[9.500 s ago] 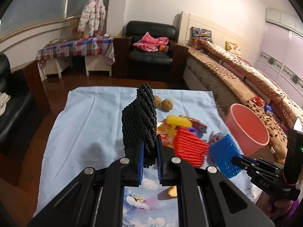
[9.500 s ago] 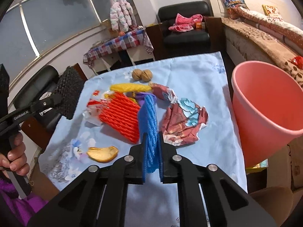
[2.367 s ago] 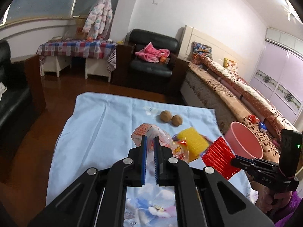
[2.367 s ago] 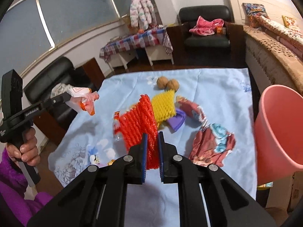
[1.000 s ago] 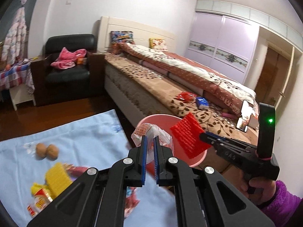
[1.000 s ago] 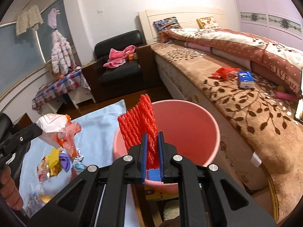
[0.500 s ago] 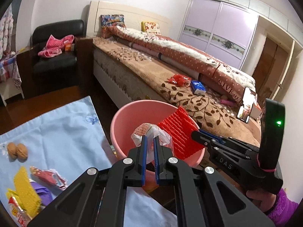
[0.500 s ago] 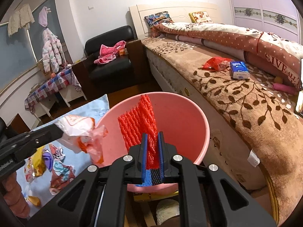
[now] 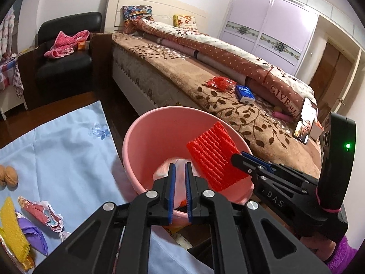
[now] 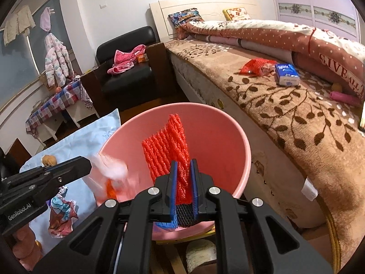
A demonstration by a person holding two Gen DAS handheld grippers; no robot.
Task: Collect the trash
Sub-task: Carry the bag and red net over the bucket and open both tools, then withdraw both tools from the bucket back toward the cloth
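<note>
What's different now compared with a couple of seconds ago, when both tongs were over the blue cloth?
Both tongs swung from the cloth to the pink bucket. The left tongs are opening, and the crumpled plastic wrapper is blurred, dropping into the bucket. The right tongs are opening too, with the red foam net still between them. The walnuts and yellow net stay on the blue cloth.

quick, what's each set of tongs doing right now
left tongs: opening, plastic wrapper dropping into the pink bucket.
right tongs: opening, red foam net still between the pads, over the bucket.
</note>
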